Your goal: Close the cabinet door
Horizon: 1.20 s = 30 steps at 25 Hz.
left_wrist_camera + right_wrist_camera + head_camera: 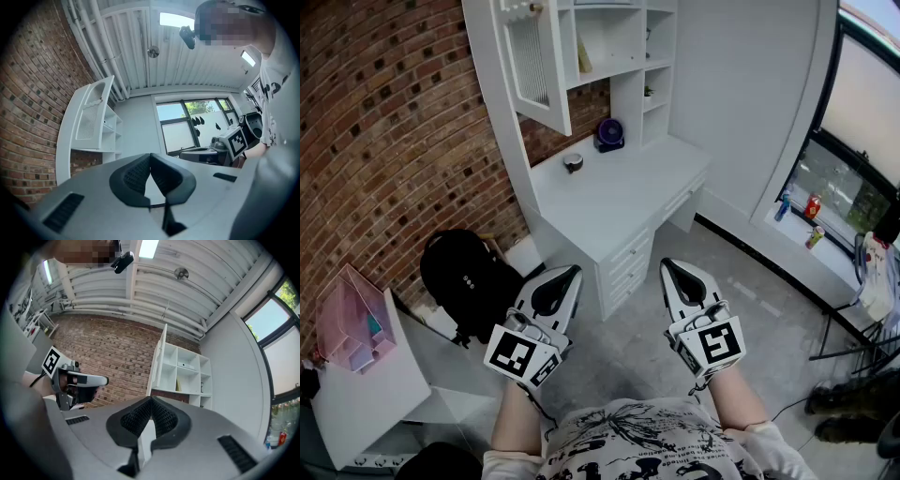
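Observation:
A white cabinet door with a louvred panel stands swung open on the white shelf unit above a white desk. It also shows in the left gripper view as the cabinet door and edge-on in the right gripper view as the cabinet door. My left gripper and right gripper are held side by side in front of the desk, well short of the door. Both are shut with nothing between the jaws. In its own view the left gripper points towards the shelves, as does the right gripper.
A purple fan and a small dark bowl sit on the desk. A black backpack leans by the brick wall, a pink box sits on a low white table at left. Cans line the window sill at right.

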Available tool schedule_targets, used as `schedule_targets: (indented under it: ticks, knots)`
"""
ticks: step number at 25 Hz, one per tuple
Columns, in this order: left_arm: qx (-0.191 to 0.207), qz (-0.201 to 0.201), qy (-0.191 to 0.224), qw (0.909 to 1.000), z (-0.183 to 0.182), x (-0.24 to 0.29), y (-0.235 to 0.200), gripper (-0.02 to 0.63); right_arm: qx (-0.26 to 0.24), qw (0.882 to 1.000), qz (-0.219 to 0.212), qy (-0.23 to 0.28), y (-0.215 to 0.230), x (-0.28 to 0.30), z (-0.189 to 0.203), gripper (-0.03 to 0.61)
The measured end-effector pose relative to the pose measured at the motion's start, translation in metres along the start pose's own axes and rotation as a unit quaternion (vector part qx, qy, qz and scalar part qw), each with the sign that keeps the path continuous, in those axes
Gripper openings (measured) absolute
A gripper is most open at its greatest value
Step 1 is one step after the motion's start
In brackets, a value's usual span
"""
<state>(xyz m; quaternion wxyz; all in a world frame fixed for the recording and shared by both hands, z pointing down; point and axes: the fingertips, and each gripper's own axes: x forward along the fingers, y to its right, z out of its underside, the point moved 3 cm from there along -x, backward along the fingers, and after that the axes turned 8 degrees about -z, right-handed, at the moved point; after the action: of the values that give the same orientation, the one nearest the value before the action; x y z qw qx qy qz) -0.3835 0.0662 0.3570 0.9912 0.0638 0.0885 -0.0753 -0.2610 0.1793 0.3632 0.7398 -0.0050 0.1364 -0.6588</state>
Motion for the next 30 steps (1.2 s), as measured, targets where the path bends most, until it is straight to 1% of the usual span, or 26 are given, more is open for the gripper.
schedule_targets:
  ticks: [3, 7, 13, 16, 17, 18, 20, 22, 24, 26, 30]
  knots:
    - [-0.005, 0.0, 0.001, 1.0, 0.001, 0.0, -0.003, 0.014, -0.006, 1.0, -0.004, -0.027, 0.0, 0.0, 0.008, 0.012]
    - [-0.009, 0.002, 0.001, 1.0, 0.002, 0.001, -0.007, 0.014, -0.001, 1.0, 0.004, -0.004, -0.001, 0.005, 0.001, 0.012]
    - [-0.013, 0.004, 0.001, 0.9999, 0.006, 0.002, -0.01, 0.014, 0.005, 1.0, 0.008, -0.003, -0.001, 0.009, 0.004, 0.014]
    - [-0.013, 0.011, 0.009, 0.9998, 0.007, 0.003, -0.009, 0.02, 0.006, 1.0, 0.009, 0.002, -0.001, 0.012, 0.005, 0.015]
    - [-0.009, 0.01, 0.014, 0.9998, 0.006, 0.004, -0.01, 0.2, 0.005, 1.0, 0.009, 0.001, -0.001, 0.013, 0.006, 0.015]
    - [-0.002, 0.004, 0.02, 0.9998, 0.005, 0.006, -0.011, 0.367, 0.004, 1.0, 0.008, -0.005, 0.0, 0.013, 0.009, 0.015]
    - [0.011, -0.014, 0.027, 0.9995, 0.001, 0.009, -0.016, 0.368, 0.005, 1.0, 0.006, -0.012, 0.003, 0.014, 0.011, 0.015]
    - [0.016, -0.025, 0.033, 0.999, -0.004, 0.012, -0.021, 0.371, 0.013, 1.0, 0.004, -0.008, 0.007, 0.017, 0.011, 0.015]
    - [0.017, -0.029, 0.035, 0.9988, -0.006, 0.017, -0.026, 0.371, 0.018, 1.0, 0.002, -0.002, 0.012, 0.024, 0.011, 0.015]
    - [0.021, -0.031, 0.034, 0.9987, -0.007, 0.024, -0.032, 0.371, 0.018, 1.0, -0.004, -0.007, 0.02, 0.032, 0.015, 0.015]
    - [0.031, -0.043, 0.024, 0.9983, 0.0, 0.045, -0.045, 0.371, 0.022, 0.999, -0.023, -0.004, 0.041, 0.055, 0.026, 0.015]
